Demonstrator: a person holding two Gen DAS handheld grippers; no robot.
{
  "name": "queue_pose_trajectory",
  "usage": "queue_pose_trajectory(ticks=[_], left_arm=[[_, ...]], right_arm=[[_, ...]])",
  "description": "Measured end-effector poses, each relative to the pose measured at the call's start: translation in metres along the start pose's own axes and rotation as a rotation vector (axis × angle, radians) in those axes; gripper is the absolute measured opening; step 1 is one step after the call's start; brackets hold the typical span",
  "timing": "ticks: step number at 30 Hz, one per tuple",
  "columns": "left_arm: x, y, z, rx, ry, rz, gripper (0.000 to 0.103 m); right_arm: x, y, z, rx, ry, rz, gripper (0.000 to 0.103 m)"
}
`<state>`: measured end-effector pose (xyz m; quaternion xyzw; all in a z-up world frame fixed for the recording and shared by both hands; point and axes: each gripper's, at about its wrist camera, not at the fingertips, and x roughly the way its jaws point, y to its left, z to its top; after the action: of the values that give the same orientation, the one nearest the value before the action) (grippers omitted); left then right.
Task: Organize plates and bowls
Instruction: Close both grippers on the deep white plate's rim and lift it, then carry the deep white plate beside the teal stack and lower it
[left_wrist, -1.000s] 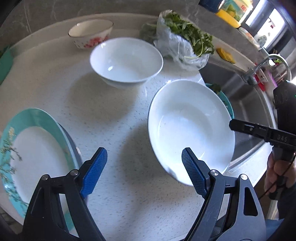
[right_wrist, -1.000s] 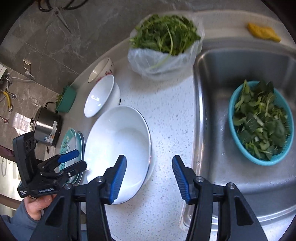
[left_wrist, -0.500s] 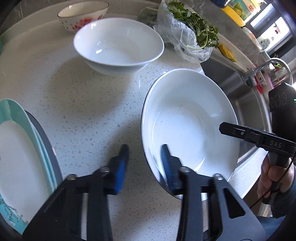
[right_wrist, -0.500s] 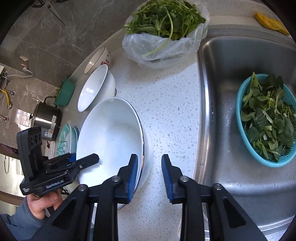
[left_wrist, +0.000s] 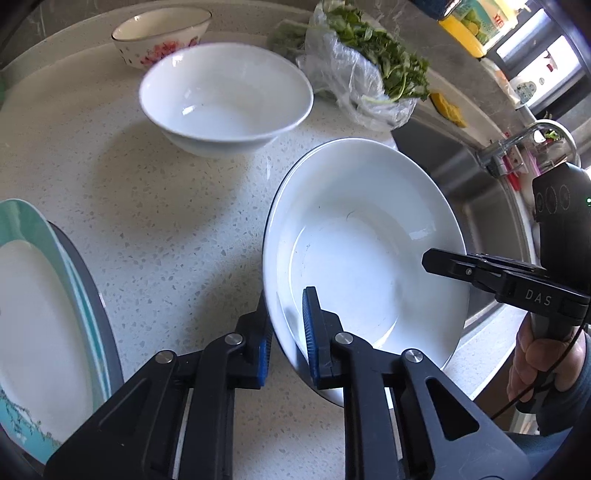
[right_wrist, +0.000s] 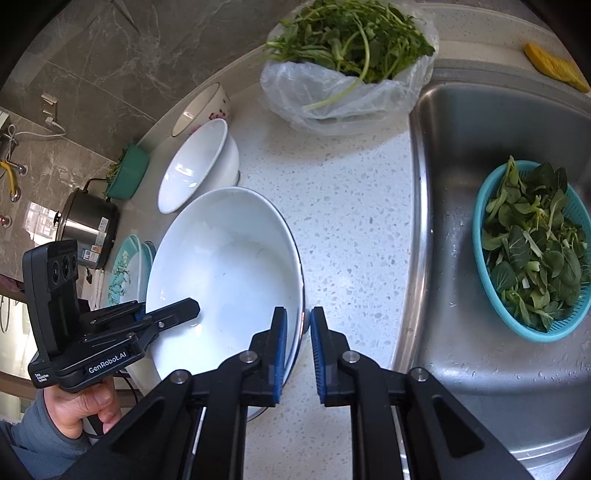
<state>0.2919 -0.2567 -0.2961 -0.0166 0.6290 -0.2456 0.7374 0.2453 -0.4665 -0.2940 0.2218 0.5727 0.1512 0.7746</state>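
"das" on right claw body; "genrobot.ai" on left claw body, small print beside unreadable.

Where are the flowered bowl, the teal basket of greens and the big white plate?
flowered bowl (left_wrist: 162, 35), left wrist view, painted side.
teal basket (right_wrist: 480, 236), right wrist view, left rim.
big white plate (left_wrist: 369, 236), left wrist view, inner well.
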Motion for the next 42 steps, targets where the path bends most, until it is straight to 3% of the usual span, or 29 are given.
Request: queue_pose_trajectory(ticks=[12,19,24,32,42], left_arm=[[-0.075,-0.008,-0.016,-0.004,-0.036,-0.014,0.014],[-0.101,-0.002,-0.035,-0.026,-0.062,0.003,0.014],[-0.095,0.008,-0.051,-0.045,-0.052,0.008,0.014],[-0.048,0.029,-0.074,-0.063,-0.003,0.037,0.014],[-0.023,0.035,-0.081,-0.058,0.013,0.068,0.014]], right_arm=[[-0.046,0.047,0.000,-0.075,0.014,0.037,0.016],[-0.051,0.067,-0.006,-0.113,0.028,0.060,0.016],[-0.039,0.069,-0.013,-0.118,0.054,0.060,0.016],[0.003,0.056,-0.032,-0.096,0.108,0.043,0.016],[0.023,0.045,-0.040,-0.081,0.121,0.043,0.016]])
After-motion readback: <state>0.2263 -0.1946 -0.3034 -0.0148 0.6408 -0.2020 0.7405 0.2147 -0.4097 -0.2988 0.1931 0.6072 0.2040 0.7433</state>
